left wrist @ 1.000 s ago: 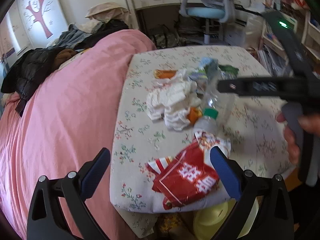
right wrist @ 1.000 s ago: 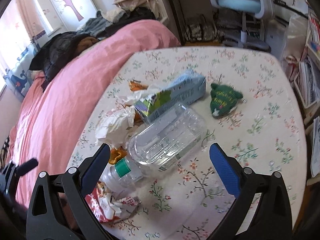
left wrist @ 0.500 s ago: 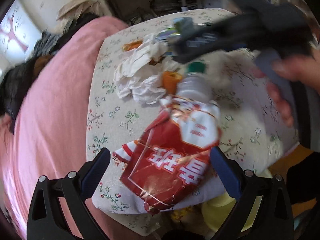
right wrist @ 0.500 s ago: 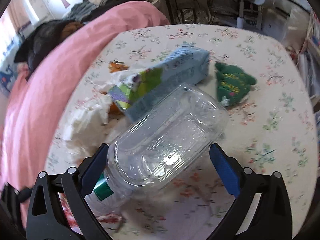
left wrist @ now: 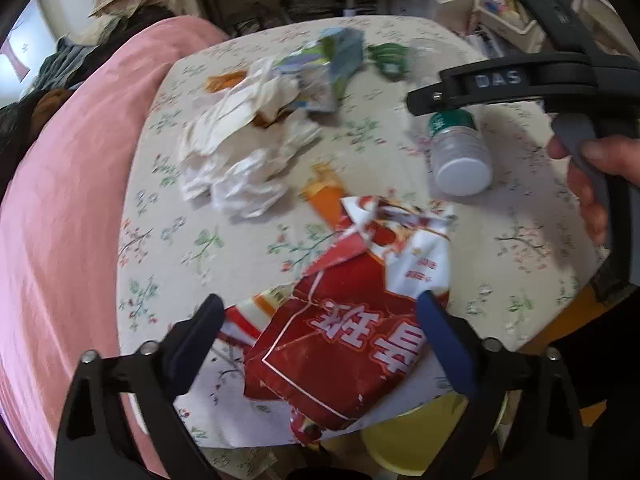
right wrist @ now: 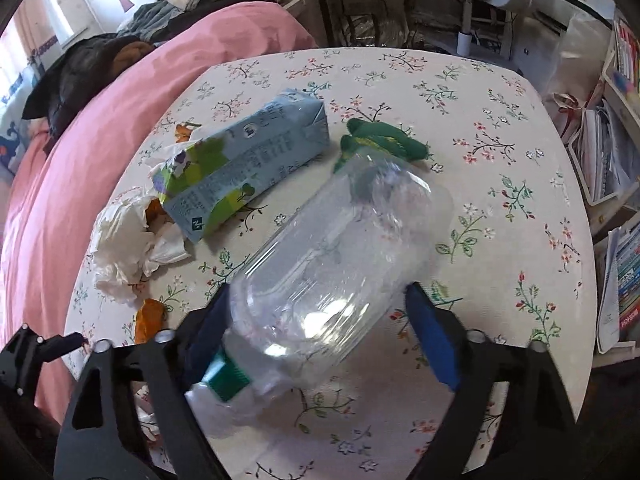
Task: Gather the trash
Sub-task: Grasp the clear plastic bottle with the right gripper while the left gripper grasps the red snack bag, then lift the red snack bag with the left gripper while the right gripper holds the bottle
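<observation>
A red and white snack bag (left wrist: 344, 340) lies at the near edge of the flowered table (left wrist: 248, 256). My left gripper (left wrist: 318, 312) straddles it with its jaws closing; the right pad overlaps the bag and the left pad is just beside its striped edge. A clear plastic bottle (right wrist: 332, 264) with a green label lies on its side. My right gripper (right wrist: 318, 298) is closing on it, and both pads touch its sides. In the left wrist view the bottle's white cap (left wrist: 464, 176) points toward me under one of the right gripper's fingers (left wrist: 480, 84), and a hand (left wrist: 592, 176) holds the handle.
Crumpled white tissues (left wrist: 240, 152), a blue-green carton (right wrist: 244, 160), a small green bag (right wrist: 384, 136) and orange wrappers (left wrist: 324, 192) lie on the table. A pink bedspread (left wrist: 60, 200) borders the left. Something round and yellow (left wrist: 416, 440) sits below the near edge. Book shelves (right wrist: 616, 160) stand at the right.
Both grippers sank toward the table and their jaws narrowed. The bottle now fills the right gripper's gap and has shifted off the carton toward the green bag. The snack bag looms larger between the left fingers.
</observation>
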